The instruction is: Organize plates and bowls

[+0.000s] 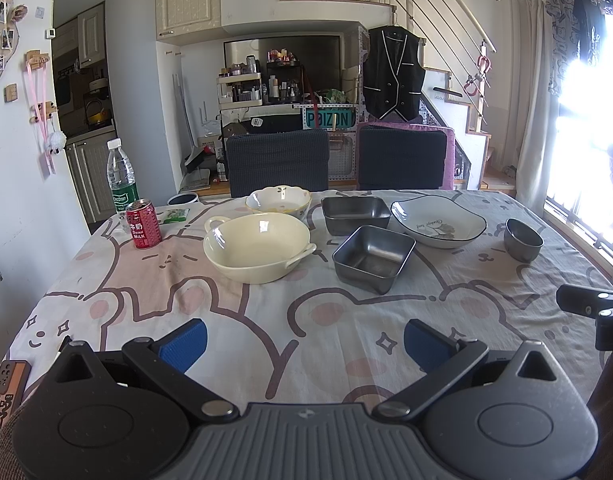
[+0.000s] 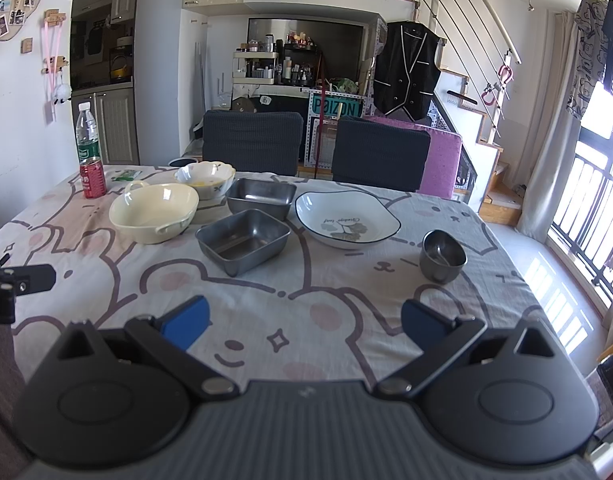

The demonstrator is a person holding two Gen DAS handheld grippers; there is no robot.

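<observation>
You are holding both the left tongs point(image 1: 302, 340) and right tongs point(image 2: 302, 322) spread wide and empty over the near bench point(image 2: 346, 300), since the cream handled bowl point(image 1: 257, 247), steel trays point(image 1: 373, 258) and white plate point(image 1: 438, 220) are sitting unstacked mid-bench.

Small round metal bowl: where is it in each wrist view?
Left wrist: small round metal bowl at far right, right of the white plate.
Right wrist: same bowl right of centre, nearer the camera than the plate.
Shared landmark: the red milk can at the table's far left, beside the water bottle.
</observation>
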